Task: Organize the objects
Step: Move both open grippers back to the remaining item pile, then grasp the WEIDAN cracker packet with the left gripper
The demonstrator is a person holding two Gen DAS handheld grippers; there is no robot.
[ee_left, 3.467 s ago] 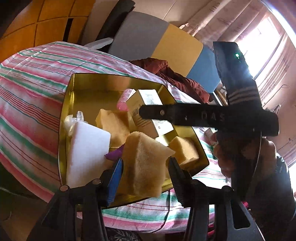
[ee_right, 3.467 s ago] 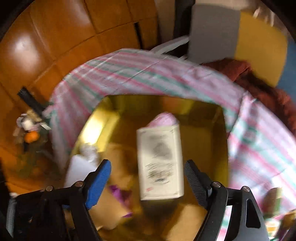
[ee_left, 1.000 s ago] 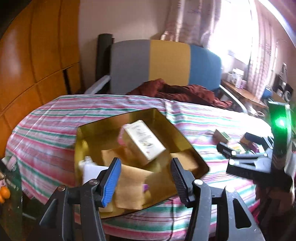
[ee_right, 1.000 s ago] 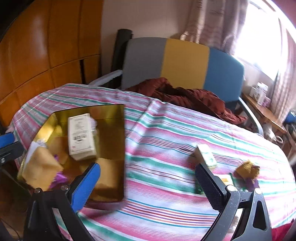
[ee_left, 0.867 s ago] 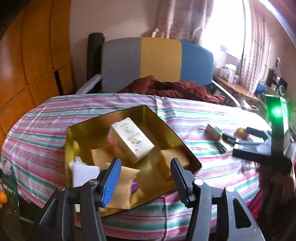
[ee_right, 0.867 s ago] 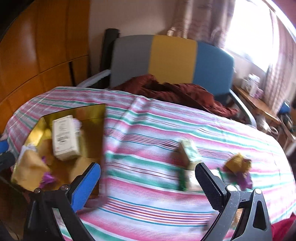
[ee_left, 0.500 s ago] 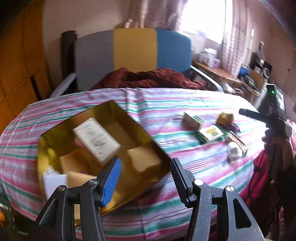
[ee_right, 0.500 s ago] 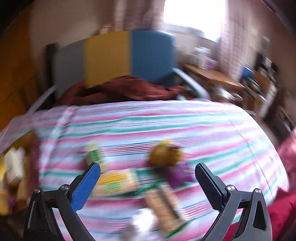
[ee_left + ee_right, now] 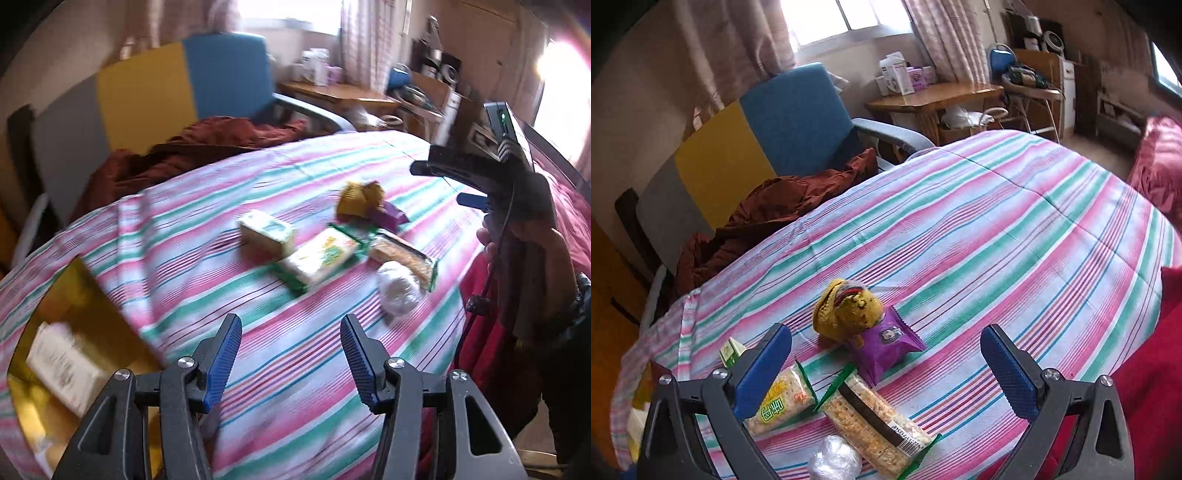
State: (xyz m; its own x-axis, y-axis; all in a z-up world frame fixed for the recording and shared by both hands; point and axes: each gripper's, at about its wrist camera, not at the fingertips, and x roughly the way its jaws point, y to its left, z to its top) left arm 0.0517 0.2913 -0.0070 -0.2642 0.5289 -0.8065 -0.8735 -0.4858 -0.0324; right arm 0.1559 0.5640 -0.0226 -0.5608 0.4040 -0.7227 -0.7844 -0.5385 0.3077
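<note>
My left gripper (image 9: 290, 332) hangs open and empty over the striped tablecloth (image 9: 258, 325). A gold tray (image 9: 74, 284) holding a white box (image 9: 62, 362) sits at its left. Ahead lie a small green box (image 9: 267, 232), two cracker packs (image 9: 321, 254), a clear plastic ball (image 9: 399, 291), a yellow knitted toy (image 9: 360, 197) and a purple packet (image 9: 391, 216). My right gripper (image 9: 884, 339) is wide open with nothing held, just above the purple packet (image 9: 886, 343), the knitted toy (image 9: 849, 306) and a cracker pack (image 9: 875, 424).
A chair (image 9: 757, 136) with a grey, yellow and blue back stands behind the table, with a rust-brown garment (image 9: 768, 210) draped over it. A wooden desk (image 9: 934, 96) is further back. Red fabric (image 9: 1156, 376) borders the table's right side.
Both views have swung right, away from the gold tray and over to the loose packets. The right gripper now hangs over the packets. Neither gripper's opening has changed.
</note>
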